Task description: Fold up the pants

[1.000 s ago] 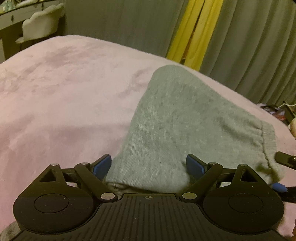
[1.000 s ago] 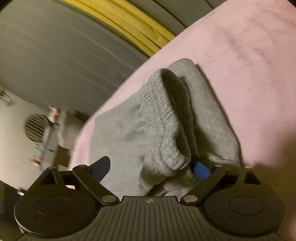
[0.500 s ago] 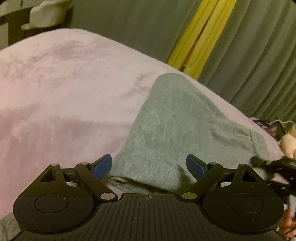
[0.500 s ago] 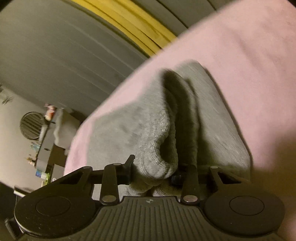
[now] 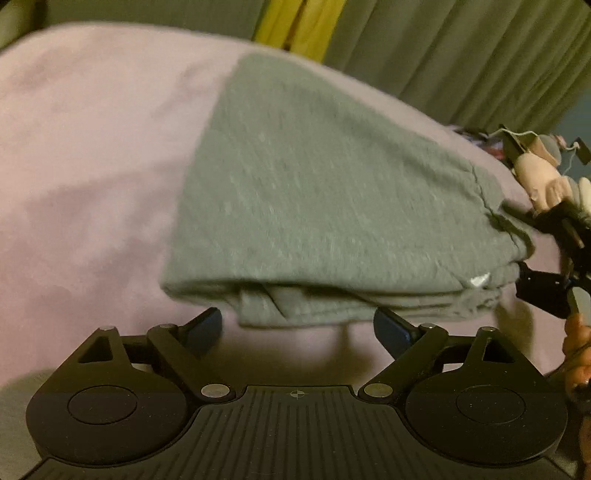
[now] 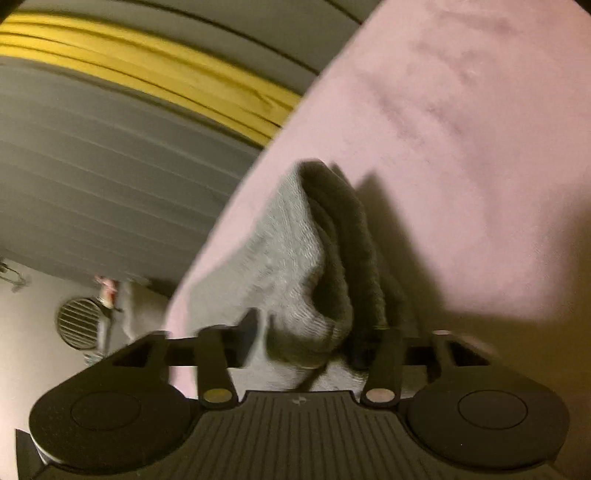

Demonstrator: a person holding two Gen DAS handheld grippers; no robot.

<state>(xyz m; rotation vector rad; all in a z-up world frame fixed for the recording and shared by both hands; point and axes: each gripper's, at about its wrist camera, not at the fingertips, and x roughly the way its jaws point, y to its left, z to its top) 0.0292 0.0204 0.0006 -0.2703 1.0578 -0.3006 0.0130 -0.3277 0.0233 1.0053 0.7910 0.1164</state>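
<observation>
Grey pants (image 5: 314,192) lie folded on a pink blanket (image 5: 92,166). My left gripper (image 5: 299,328) stands open at their near folded edge, its blue pads either side of the layers without pressing. In the right wrist view my right gripper (image 6: 304,339) has a bunched ribbed edge of the pants (image 6: 295,266) between its fingers. The pads still press on it while the jaws are opening. The left wrist view shows the right gripper (image 5: 532,280) at the pants' right corner, held by a hand (image 5: 576,350).
The pink blanket (image 6: 461,147) spreads wide around the pants. Grey curtains (image 5: 443,55) with a yellow strip (image 5: 291,26) hang behind the bed. A soft toy (image 5: 535,177) and clutter lie past the right side. A round fan (image 6: 77,325) stands off the bed.
My right gripper went from wide open to closed on the ribbed edge and shifted with it. My left gripper tilted down, and the folded edge now lies just ahead of its fingers.
</observation>
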